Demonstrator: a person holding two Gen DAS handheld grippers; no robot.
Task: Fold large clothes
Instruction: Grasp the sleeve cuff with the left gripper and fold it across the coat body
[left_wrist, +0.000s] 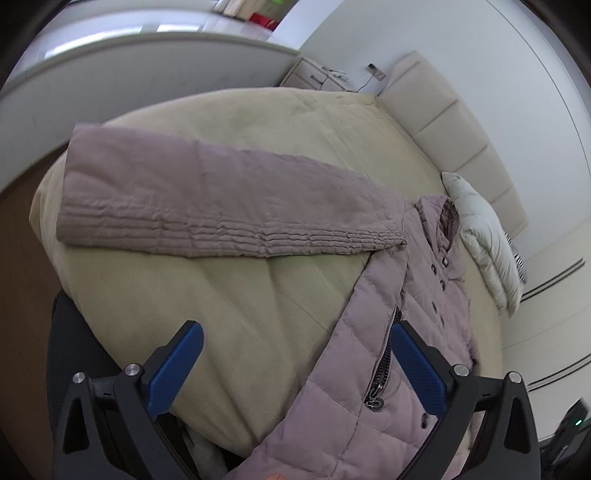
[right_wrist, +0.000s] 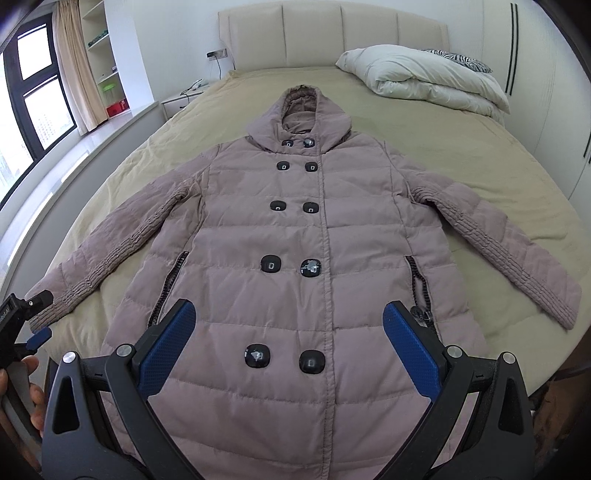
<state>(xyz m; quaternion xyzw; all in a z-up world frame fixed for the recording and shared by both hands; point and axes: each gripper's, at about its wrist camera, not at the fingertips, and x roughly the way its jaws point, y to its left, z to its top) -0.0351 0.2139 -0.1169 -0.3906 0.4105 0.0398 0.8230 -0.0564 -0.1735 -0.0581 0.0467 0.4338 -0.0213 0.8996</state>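
**A:** Right gripper (right_wrist: 288, 328) is hanging over the coat (right_wrist: 295, 236), jaws wide, gripping nothing.

**B:** Coat state?

**A:** Lying flat on the bed (right_wrist: 461, 147), front up, buttoned, hood (right_wrist: 299, 107) pointing at the headboard (right_wrist: 332, 33), both sleeves spreading outward.

**B:** Left gripper (right_wrist: 35, 317)?

**A:** Sitting at the left sleeve cuff (right_wrist: 55, 306), frame edge. Can't tell its jaw state. Duvet (right_wrist: 424, 77) is lying bunched near the headboard.

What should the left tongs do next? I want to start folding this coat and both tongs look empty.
Probably close the left tongs on the cuff of the nearer sleeve and carry it across the chest. The coat lies flat, face up and buttoned on the bed, both sleeves spread outward. The left tongs sit open by that cuff; the right tongs hover open over the hem.
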